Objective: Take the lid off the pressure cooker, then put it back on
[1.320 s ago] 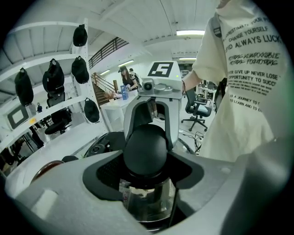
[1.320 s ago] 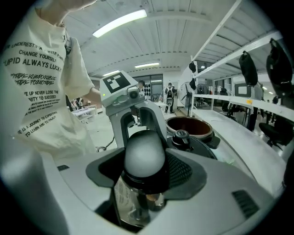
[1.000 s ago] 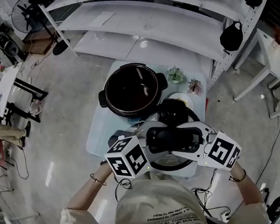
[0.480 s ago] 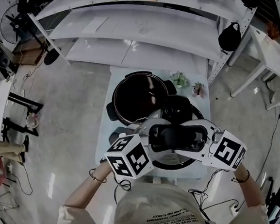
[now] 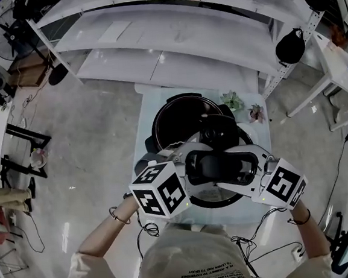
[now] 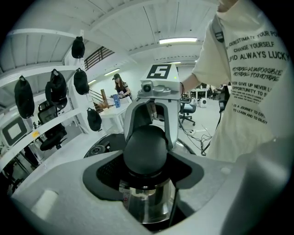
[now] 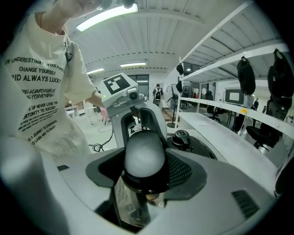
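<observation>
As L/R grippers (image 6: 146, 151) (image 7: 144, 158) clamp lid (image 5: 218, 165), cooker's (image 5: 175, 118) open.

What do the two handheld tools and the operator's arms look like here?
The left tool and right tool are white moulded shells with dark textured pads. Each carries a white cube with black square markers. The person wears a pale short-sleeved T-shirt with dark print and a thin bracelet on each wrist.
</observation>
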Tool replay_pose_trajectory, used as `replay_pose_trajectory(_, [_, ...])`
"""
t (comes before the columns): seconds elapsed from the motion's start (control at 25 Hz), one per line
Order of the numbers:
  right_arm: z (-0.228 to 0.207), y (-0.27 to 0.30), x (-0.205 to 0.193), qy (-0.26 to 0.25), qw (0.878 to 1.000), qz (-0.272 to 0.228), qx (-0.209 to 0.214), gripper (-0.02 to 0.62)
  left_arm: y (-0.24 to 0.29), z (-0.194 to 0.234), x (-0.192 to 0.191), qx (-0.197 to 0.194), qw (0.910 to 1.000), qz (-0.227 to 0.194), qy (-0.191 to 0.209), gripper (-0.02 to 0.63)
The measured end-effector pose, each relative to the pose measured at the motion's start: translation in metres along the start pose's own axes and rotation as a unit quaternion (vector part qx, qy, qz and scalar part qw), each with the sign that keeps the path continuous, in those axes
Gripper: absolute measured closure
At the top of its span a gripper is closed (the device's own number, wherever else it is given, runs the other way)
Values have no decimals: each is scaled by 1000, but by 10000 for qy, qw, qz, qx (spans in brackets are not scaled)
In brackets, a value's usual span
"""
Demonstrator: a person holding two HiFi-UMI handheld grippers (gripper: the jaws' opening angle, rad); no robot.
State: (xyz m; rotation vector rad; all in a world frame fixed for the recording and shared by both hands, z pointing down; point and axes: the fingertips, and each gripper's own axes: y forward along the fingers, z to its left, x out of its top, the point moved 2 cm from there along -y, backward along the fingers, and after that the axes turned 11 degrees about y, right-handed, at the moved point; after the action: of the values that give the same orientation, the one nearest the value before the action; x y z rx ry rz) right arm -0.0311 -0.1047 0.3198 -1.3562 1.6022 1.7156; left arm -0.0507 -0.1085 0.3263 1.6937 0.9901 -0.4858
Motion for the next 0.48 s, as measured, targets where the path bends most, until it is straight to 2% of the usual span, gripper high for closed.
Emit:
replay_pose_trajectory(0.24, [-14, 19, 12, 49, 9998, 22, -166, 321, -11, 16, -19, -70, 9999, -46, 80, 316])
replay_pose_trajectory(0.48, [-23, 34, 17, 98, 9999, -44, -100, 321, -15, 26, -33, -105, 9999, -49, 78, 316])
